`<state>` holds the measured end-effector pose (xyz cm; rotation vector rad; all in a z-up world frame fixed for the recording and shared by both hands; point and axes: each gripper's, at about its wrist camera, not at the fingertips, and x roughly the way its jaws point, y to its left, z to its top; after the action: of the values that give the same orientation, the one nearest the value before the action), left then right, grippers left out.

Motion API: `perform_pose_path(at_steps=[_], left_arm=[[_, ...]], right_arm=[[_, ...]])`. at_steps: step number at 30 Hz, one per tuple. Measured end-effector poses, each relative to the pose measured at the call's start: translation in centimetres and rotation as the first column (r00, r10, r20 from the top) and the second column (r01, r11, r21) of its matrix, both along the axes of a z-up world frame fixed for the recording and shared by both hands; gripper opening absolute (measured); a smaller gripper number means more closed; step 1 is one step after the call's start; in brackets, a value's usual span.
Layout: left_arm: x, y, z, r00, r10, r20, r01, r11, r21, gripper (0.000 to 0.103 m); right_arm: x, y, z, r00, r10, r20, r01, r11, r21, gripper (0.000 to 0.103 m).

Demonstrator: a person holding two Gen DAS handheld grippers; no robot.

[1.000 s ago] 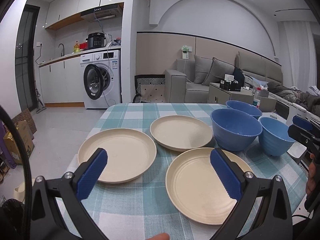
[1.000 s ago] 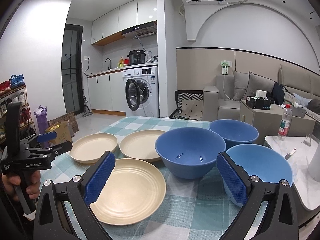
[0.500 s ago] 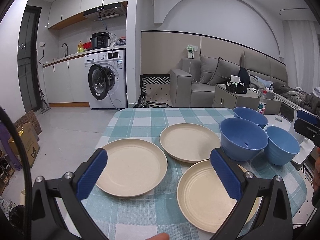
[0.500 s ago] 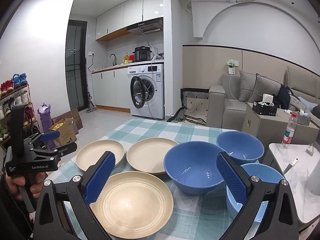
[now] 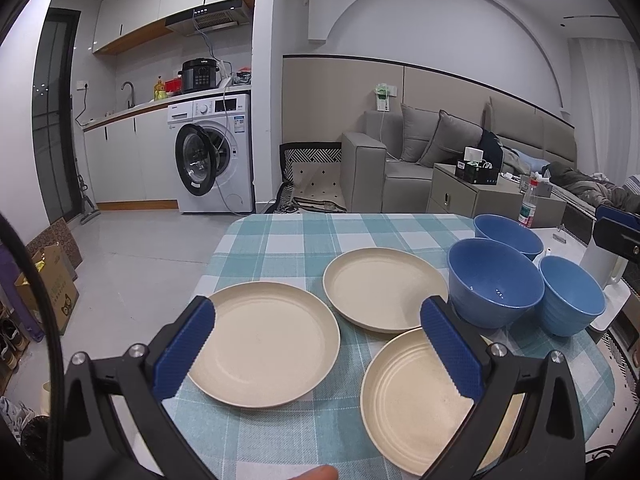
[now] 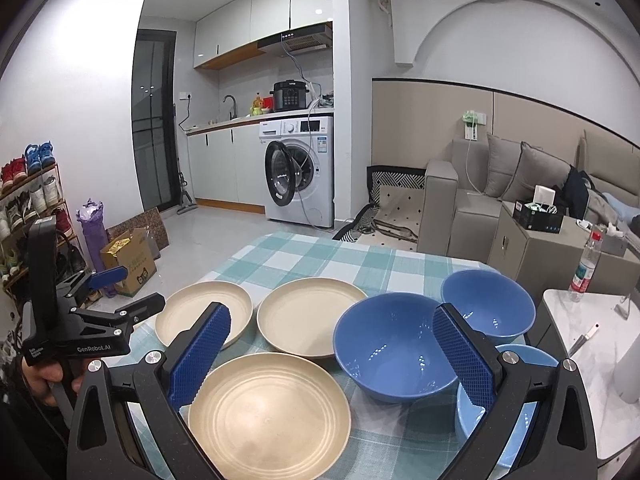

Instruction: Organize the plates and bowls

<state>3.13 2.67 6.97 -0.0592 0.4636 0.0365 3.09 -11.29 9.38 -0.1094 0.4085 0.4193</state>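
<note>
Since pulling back, both grippers (image 5: 316,354) (image 6: 332,354) higher, empty.

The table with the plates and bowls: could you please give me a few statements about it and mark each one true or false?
1. Three cream plates lie on the checked tablecloth. True.
2. The plates are already stacked in one pile. False: each lies apart on the cloth, none on top of another.
3. Three blue bowls stand to the right of the plates. True.
4. The left gripper is shut on a plate. False: its jaws stand wide open and hold nothing.
5. The right gripper has its jaws open, with nothing between them. True.
6. One bowl sits inside a plate. False: the bowls rest on the cloth beside the plates.
</note>
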Motion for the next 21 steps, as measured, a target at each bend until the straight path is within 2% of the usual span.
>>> perform_pose_path(at_steps=[7, 21], left_arm=[[1.3, 0.5, 0.3, 1.000, -0.002, -0.022, 0.002, 1.000, 0.000, 0.103], [3.7, 1.6, 0.7, 0.999, -0.011, -0.049, 0.010, 1.000, -0.022, 0.103]], right_arm=[[2.1, 0.5, 0.9, 0.999, 0.005, -0.054, -0.006, 1.000, -0.021, 0.103], [4.4, 2.1, 2.7, 0.999, 0.009, -0.042, -0.012, 0.998, -0.069, 0.103]])
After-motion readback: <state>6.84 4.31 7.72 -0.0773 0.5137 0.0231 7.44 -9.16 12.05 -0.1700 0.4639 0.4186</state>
